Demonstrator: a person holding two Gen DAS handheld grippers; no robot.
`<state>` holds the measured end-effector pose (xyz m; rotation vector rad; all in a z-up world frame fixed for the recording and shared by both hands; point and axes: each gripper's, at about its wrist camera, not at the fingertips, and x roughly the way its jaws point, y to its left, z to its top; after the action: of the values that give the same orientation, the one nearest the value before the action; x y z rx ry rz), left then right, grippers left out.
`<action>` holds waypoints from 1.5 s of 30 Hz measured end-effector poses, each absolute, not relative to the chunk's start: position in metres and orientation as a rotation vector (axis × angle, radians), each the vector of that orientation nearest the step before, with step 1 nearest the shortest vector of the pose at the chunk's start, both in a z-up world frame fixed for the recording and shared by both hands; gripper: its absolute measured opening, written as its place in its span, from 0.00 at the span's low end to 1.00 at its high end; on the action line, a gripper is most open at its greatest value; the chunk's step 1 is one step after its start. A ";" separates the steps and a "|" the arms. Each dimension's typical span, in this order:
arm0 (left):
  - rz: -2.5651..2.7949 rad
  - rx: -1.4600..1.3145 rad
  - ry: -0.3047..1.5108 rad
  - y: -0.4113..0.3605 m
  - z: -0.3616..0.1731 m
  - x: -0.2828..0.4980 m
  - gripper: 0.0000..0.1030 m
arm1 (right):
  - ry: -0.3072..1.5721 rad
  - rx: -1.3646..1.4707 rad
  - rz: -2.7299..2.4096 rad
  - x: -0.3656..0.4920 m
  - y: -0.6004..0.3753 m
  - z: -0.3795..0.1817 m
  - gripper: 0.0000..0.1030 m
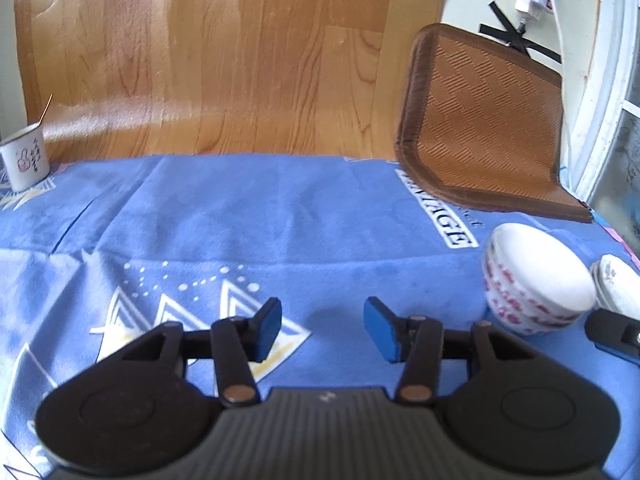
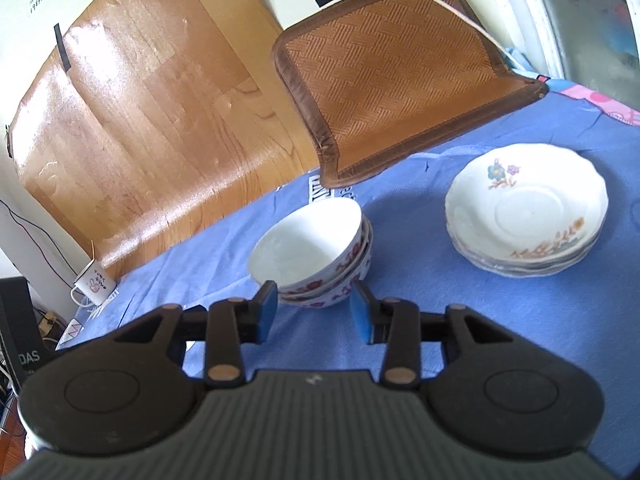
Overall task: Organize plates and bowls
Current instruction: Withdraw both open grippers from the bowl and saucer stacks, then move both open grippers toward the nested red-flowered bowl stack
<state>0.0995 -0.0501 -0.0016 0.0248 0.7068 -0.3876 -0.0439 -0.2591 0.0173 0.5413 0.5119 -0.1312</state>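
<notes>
Left gripper (image 1: 322, 328): jaws partly open, nothing between them, only blue cloth (image 1: 240, 220) beneath. Right gripper (image 2: 312, 312): likewise partly open and empty, poised just short of the bowl stack (image 2: 312, 248) at frame centre. Bowls nested, top one tilted toward the lens. Plate stack (image 2: 528, 216) at right of frame, apart from the bowls, resting flat. Mug (image 2: 94, 286) at lower left, well clear.

Risks, as judged: tilted top bowl liable to slide or rock if nudged on its near rim by a pad; loose cloth liable to drag and shift both stacks if snagged.
</notes>
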 end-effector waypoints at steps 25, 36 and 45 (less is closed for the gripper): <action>-0.333 0.071 0.658 -0.038 -0.020 0.101 0.55 | 0.564 0.534 -0.122 -0.038 -0.249 0.007 0.43; -0.314 0.083 0.662 -0.039 -0.020 0.101 0.59 | 0.542 0.561 -0.143 -0.043 -0.259 0.010 0.43; -0.311 0.082 0.674 -0.038 -0.020 0.103 0.68 | 0.514 0.580 -0.161 -0.046 -0.271 0.015 0.44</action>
<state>0.1032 -0.0379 -0.0202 0.0816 0.6738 -0.3106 -0.0457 -0.2711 0.0146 0.5795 0.5141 -0.1615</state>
